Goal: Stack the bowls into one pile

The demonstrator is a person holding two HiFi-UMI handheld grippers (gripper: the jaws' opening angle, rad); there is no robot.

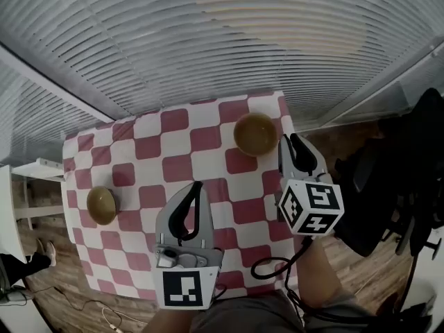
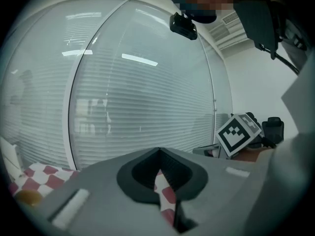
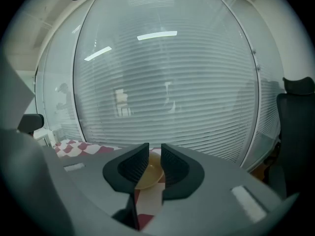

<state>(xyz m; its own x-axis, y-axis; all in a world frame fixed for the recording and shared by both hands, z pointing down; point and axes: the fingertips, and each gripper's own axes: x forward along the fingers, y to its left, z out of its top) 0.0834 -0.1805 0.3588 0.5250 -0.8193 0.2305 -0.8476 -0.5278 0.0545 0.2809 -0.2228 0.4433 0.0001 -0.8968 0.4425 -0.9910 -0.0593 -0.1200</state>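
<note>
Black square markers (image 1: pixel 182 288) top left claw (image 1: pixel 197 186) and right claw (image 1: pixel 291 141).

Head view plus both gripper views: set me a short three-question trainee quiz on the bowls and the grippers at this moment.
1. How many bowls stand on the checked tablecloth?
2. True or false: the left gripper has its fingers spread wide apart.
3. In the right gripper view, what shows through the gap between the fingers of the right gripper? A) a bowl B) a cup C) a spoon

Key
1. Two: the left bowl and the far bowl, standing apart, not yet stacked.
2. False: its fingers meet at their tips.
3. A: the far bowl, with the fingers not closed on it.
</note>
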